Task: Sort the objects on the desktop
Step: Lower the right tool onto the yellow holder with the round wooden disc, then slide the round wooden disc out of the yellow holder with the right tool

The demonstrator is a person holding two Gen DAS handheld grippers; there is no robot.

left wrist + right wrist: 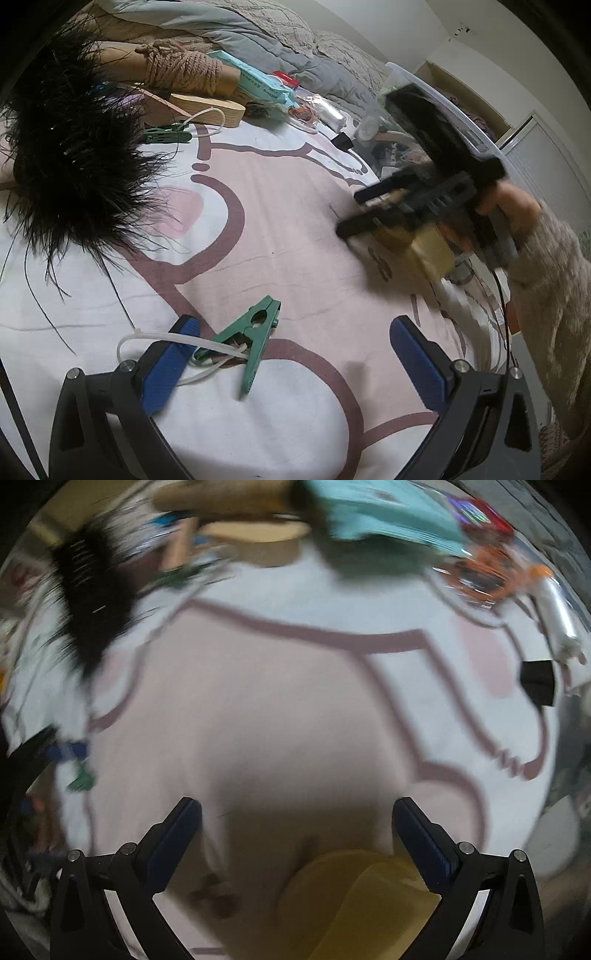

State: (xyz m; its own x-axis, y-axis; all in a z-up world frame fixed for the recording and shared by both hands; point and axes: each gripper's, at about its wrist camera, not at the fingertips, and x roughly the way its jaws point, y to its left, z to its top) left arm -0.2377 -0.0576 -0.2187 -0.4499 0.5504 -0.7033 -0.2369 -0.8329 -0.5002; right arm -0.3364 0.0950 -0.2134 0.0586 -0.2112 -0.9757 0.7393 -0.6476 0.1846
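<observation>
Both tongs gape empty over the cluttered bed.
Your left tongs (295, 350) straddle the green clip (255, 341); its white cord (166, 338) may snag; right tongs (297, 830) blur.

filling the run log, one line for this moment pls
left tool open over green clip | right tool open, motion-blurred | clear bin at right | feather duster at left

The left hand-held gripper (295, 354) is black plastic with ribbed blue pads on its fingers (166, 365) and silver screw heads at the joints. The right hand-held gripper (297, 834) matches it. The right hand (509, 210) shows bare skin, and beside it runs a fuzzy beige sleeve (554, 295) and a thin black cable.
</observation>
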